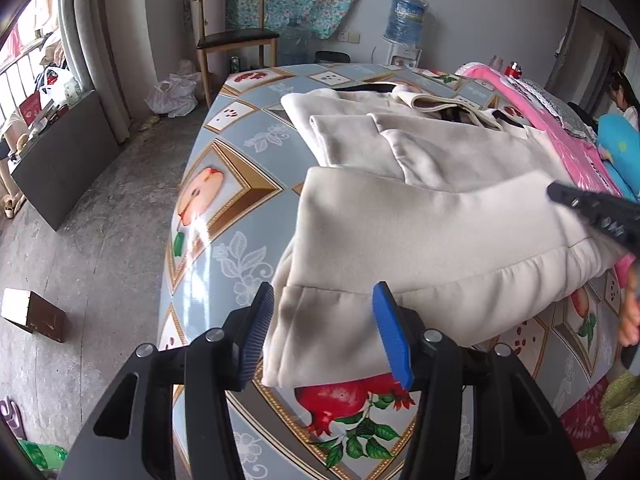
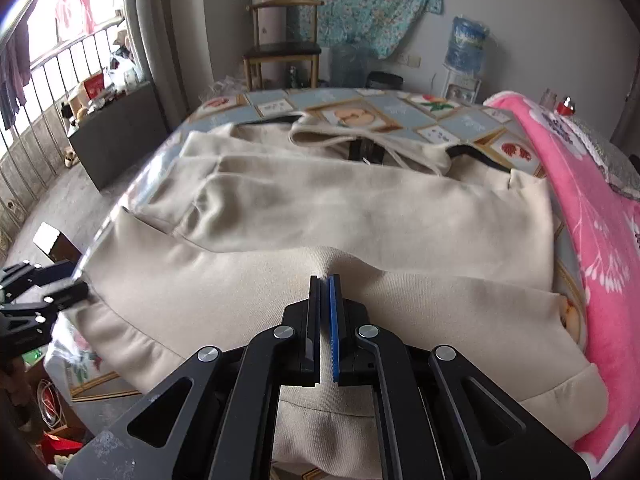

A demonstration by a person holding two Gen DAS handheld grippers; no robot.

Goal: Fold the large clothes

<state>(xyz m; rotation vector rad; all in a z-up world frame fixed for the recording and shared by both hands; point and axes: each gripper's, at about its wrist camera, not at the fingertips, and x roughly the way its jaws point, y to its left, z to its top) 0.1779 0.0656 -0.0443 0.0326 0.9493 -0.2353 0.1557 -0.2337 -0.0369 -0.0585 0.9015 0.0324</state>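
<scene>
Fruit-patterned oilcloth covers the desk (image 1: pixel 224 208), where a cream hooded garment (image 2: pixel 360 216) lies spread and partly folded.

Only the left wrist view shows the bare concrete floor (image 1: pixel 100 220) at 9 o'clock and a person's fingers (image 1: pixel 630 304) at 3 o'clock; only the right wrist view shows the hood's drawstrings and the pink floral blanket (image 2: pixel 592 216) in full at 3 o'clock. Left tongs (image 1: pixel 324 332) stand half spread, their ribbed blue pads either side of the garment's thick gathered hem without pressing it. Right tongs (image 2: pixel 325 328) are clenched, pinching a raised ridge of the soft fleece that puckers at 12 o'clock from their tips. Fabric looks matte, finely ribbed and plush.
</scene>
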